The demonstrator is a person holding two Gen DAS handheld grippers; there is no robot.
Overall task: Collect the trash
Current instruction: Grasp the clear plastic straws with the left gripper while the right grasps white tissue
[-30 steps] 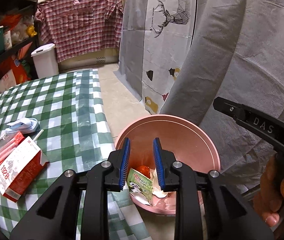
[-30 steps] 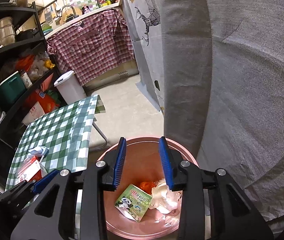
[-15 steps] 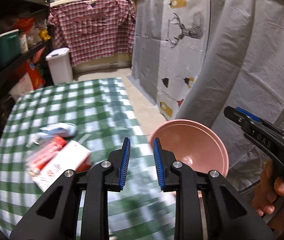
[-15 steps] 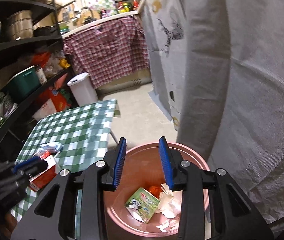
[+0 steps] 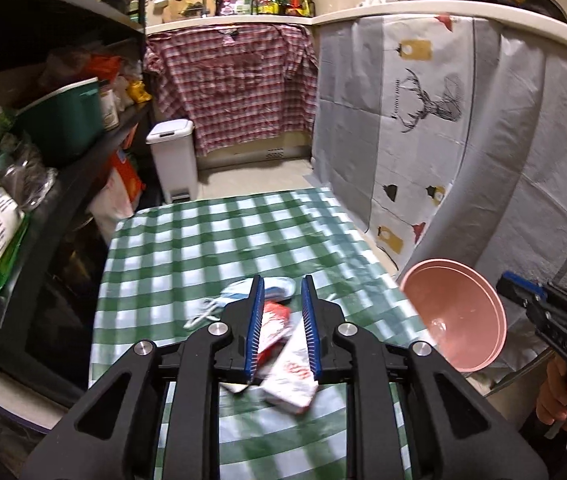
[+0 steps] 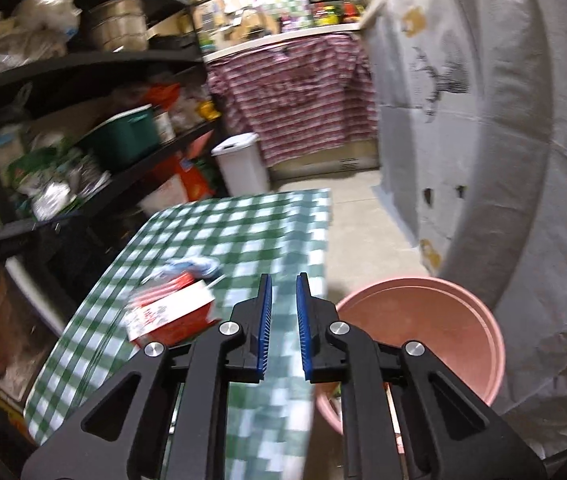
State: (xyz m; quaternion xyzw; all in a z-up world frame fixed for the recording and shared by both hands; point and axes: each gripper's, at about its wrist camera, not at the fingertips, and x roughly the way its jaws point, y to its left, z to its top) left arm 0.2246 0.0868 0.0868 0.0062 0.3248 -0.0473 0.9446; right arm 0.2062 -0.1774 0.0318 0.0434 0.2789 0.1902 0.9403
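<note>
A red and white carton point(image 5: 291, 368) lies on the green checked table point(image 5: 211, 248), with a crumpled blue and white piece point(image 5: 227, 298) just beyond it. My left gripper point(image 5: 282, 284) hovers over the carton. Its jaws are closing with a narrow gap and grip nothing. The pink bin point(image 5: 455, 316) stands off the table's right edge. My right gripper point(image 6: 283, 280) is above the table edge, between the carton point(image 6: 171, 312) and the bin point(image 6: 423, 320). Its jaws are closing on nothing. In the left wrist view a hand point(image 5: 563, 400) holds the right gripper point(image 5: 523, 292) beyond the bin.
Black shelves point(image 5: 43, 120) packed with goods run along the table's left side. A white pedal bin point(image 5: 173, 156) stands on the floor behind the table. A grey deer-print sheet point(image 5: 423, 120) hangs on the right, close behind the pink bin.
Both views have swung left from the pink bin to the table. The carton now sits under the left gripper. Both pairs of jaws have narrowed, the right more.
</note>
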